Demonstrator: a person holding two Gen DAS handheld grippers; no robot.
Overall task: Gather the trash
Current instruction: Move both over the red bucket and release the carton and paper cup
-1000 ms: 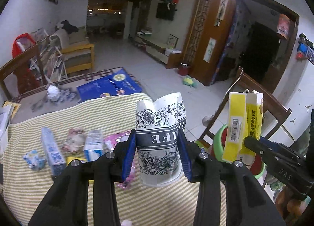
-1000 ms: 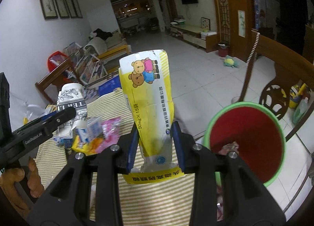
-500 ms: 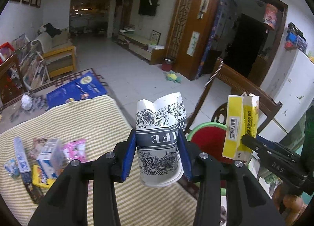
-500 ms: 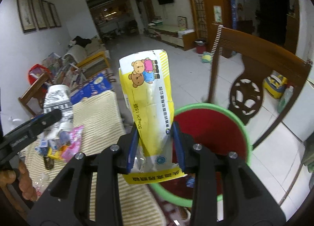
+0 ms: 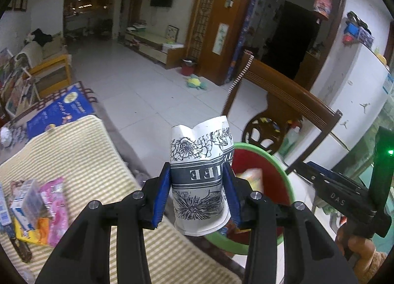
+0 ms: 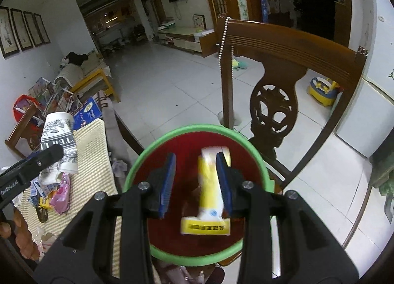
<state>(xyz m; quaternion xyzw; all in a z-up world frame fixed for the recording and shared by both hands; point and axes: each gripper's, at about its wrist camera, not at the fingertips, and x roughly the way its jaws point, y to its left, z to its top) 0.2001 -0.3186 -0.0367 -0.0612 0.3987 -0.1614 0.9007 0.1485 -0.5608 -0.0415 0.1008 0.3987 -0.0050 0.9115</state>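
Note:
My left gripper (image 5: 197,192) is shut on a crumpled white paper cup (image 5: 200,158) with black flower print, held upright at the table's right edge beside the bin. The red bin with a green rim (image 6: 197,127) sits directly under my right gripper (image 6: 195,180). Its jaws stand apart, and the yellow packet (image 6: 209,197) is blurred below them. It lies by the right pad, clear of the left one, and is dropping into the bin. The left wrist view shows the packet (image 5: 251,178) inside the bin (image 5: 285,175), under the right gripper (image 5: 317,180).
A carved wooden chair (image 6: 283,45) stands close behind the bin. The table with a striped cloth (image 5: 86,156) lies to the left, with a pile of wrappers and small cartons (image 5: 37,207) near its left side. A blue book (image 5: 59,111) lies beyond it.
Both grippers have swung right, from over the table to the bin. The yellow packet, clamped upright before, has slipped out of the right pads and falls into the bin.

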